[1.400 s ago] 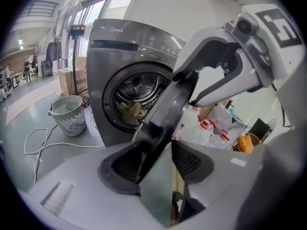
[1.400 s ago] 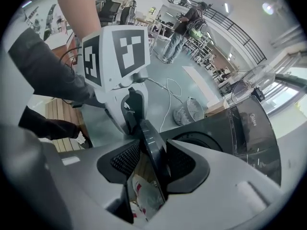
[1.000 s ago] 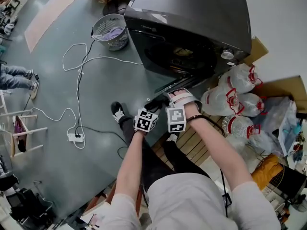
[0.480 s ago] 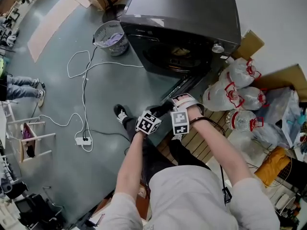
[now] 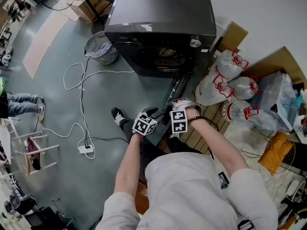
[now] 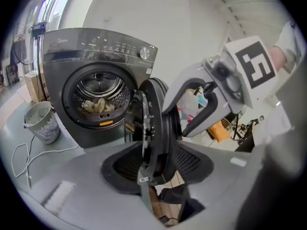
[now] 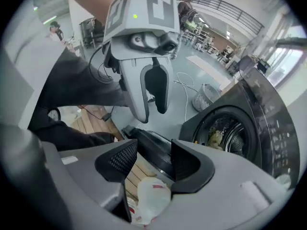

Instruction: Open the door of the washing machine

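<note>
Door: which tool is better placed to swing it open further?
Left. The left tool is clamped on the door rim; the right tool has just been opening its jaws, which stand off the door edge between them.

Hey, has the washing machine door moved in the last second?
Yes. The door has swung further open, away from the front of the washing machine, and now stands nearly square to it, its free edge between the left tongs.

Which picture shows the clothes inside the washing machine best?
The left gripper view: it looks straight in at the clothes. The right gripper view shows them small, at an angle; the head view barely glimpses them.
</note>
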Motion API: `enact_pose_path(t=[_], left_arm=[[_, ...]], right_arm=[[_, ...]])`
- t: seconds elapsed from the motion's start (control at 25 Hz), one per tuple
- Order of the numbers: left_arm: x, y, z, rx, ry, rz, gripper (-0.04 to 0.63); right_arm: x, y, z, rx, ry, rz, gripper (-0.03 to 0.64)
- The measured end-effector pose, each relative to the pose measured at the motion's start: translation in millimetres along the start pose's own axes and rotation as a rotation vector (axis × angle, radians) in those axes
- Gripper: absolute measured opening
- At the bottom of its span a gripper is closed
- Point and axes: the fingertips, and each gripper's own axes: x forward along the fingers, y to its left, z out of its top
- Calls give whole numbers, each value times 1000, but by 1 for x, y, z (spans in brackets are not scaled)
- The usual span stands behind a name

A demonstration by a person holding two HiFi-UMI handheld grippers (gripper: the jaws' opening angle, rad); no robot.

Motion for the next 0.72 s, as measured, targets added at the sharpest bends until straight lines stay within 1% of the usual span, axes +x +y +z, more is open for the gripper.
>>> enact_pose_path(t=[0.08, 0.16, 0.24, 0.32, 0.4, 0.48, 0.72], left_arm=[[-2, -6, 7, 6, -7, 2, 241], [-2, -11, 15, 23, -7, 0, 241], [0, -15, 21, 40, -4, -2, 241], [2, -20, 27, 48, -8, -5, 241], [6, -26, 36, 53, -22, -5, 241], [10, -33, 45, 60, -39, -6, 241], [16, -48, 60, 66, -76, -11, 241]], right_arm=[[-6, 3, -6, 128, -44, 2, 198], [-13, 4, -12, 290, -107, -5, 198], [-23, 1, -15, 440, -172, -36, 196], [-29, 2, -20, 542, -207, -68, 196], [-33, 3, -29, 607, -222, -98, 196], [-37, 4, -42, 649, -225, -126, 196], [-48, 5, -75, 718, -213, -187, 196]])
